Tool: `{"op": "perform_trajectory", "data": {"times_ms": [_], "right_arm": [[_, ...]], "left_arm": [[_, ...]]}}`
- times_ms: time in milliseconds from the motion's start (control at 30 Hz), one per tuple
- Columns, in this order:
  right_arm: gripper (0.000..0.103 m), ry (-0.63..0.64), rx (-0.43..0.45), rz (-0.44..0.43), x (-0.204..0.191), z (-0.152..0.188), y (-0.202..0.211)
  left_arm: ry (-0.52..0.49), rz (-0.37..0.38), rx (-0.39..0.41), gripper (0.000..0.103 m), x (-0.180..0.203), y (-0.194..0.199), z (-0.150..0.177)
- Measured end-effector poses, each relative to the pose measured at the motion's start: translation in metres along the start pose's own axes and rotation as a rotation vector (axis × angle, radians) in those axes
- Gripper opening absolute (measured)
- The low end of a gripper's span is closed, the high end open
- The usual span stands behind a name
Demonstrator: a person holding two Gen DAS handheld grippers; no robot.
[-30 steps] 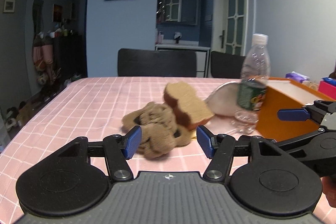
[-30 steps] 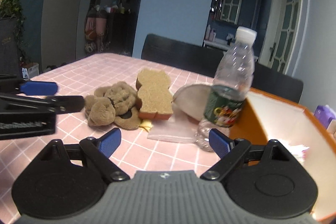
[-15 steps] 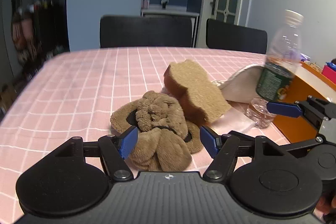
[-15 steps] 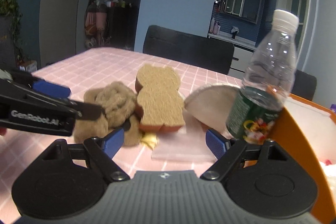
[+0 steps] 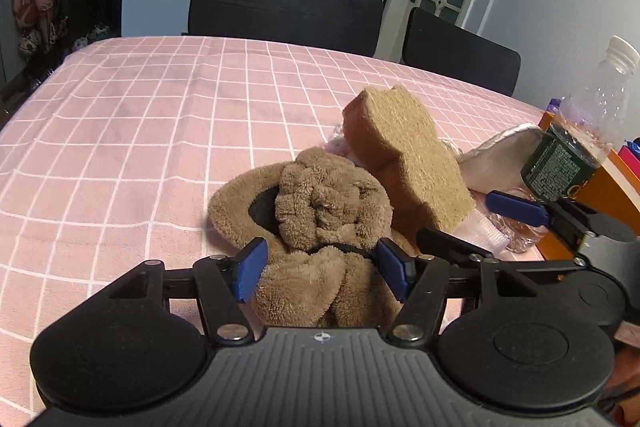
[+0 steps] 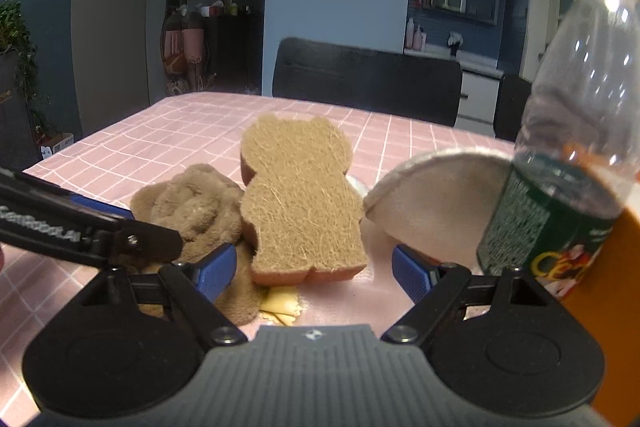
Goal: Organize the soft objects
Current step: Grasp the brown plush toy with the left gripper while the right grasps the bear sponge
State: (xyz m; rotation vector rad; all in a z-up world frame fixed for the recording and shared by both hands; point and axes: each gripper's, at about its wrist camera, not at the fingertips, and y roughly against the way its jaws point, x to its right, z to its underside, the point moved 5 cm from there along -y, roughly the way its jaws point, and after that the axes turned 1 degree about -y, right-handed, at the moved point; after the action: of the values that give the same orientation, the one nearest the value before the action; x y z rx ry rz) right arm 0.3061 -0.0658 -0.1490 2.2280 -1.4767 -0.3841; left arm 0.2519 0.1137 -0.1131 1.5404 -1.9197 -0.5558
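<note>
Left gripper (image 5: 322,269) has just been closing around the plush (image 5: 320,211), not pinching yet; sponge (image 6: 300,203) at its 1 o'clock. Right gripper (image 6: 312,269) gapes empty. Nothing sorted yet.

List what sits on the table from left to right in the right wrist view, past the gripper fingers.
Fluffy brown plush bundle → bear-shaped brown fibre sponge → cream half-round fabric pouch → clear plastic bottle with dark green label → orange box.

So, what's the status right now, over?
Left gripper open, jaws just closing, straddling brown plush headband. Right gripper open before bear-shaped sponge. Plastic bottle crowds the right side.
</note>
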Motion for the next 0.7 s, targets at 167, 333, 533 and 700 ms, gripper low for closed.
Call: {"op": "perform_trajectory", "data": {"times_ms": [167, 333, 533, 700], "right_arm": [[0.076, -0.071, -0.02, -0.05, 0.011, 0.001, -0.009], [0.063, -0.097, -0.055, -0.077, 0.012, 0.003, -0.018], [0.061, -0.069, -0.036, -0.051, 0.011, -0.001, -0.01], [0.06, -0.039, 0.001, -0.043, 0.009, -0.005, 0.006]], "left_arm": [[-0.042, 0.009, -0.029, 0.073, 0.005, -0.007, 0.003], [-0.105, -0.006, -0.048, 0.073, 0.011, -0.011, 0.008], [-0.116, -0.034, -0.042, 0.069, 0.014, -0.015, 0.011], [-0.093, -0.053, 0.005, 0.054, 0.019, 0.0, 0.014]]}}
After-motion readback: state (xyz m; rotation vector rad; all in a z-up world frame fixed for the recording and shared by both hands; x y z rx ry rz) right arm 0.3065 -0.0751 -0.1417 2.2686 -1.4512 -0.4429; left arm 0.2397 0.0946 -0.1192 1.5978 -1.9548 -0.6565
